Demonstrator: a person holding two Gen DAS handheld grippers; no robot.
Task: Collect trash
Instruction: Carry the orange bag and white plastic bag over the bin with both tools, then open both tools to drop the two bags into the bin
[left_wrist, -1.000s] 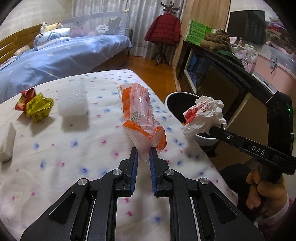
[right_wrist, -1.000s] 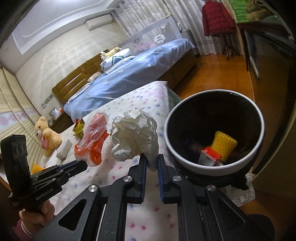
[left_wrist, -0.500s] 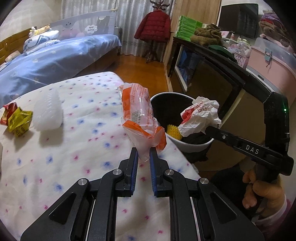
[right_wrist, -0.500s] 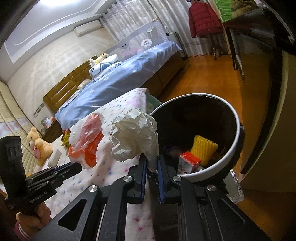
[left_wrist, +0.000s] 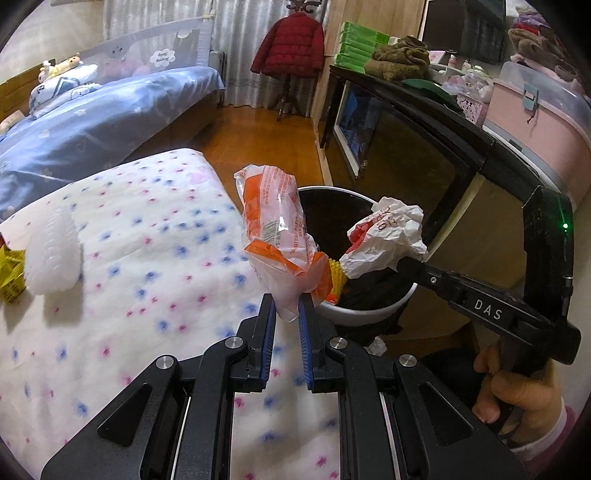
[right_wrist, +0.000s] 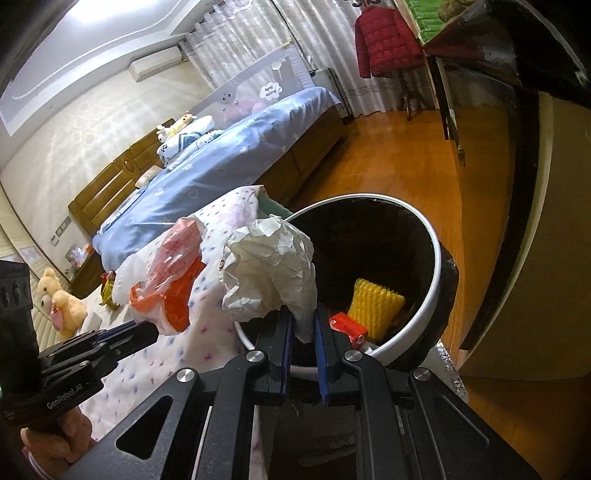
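right now your left gripper (left_wrist: 286, 310) pinches the tail of an orange and clear plastic bag (left_wrist: 276, 236), held up at the edge of the spotted bedsheet (left_wrist: 140, 266), just beside the bin (left_wrist: 364, 314). your right gripper (right_wrist: 303, 325) is clamped on a crumpled white paper wad (right_wrist: 267, 271), which hangs over the bin's white rim. inside the bin you can see a yellow foam net (right_wrist: 375, 308) and a red carton (right_wrist: 349, 326). a yellow wrapper (left_wrist: 11, 273) and a white foam piece (left_wrist: 51, 254) lie on the sheet, well apart from you.
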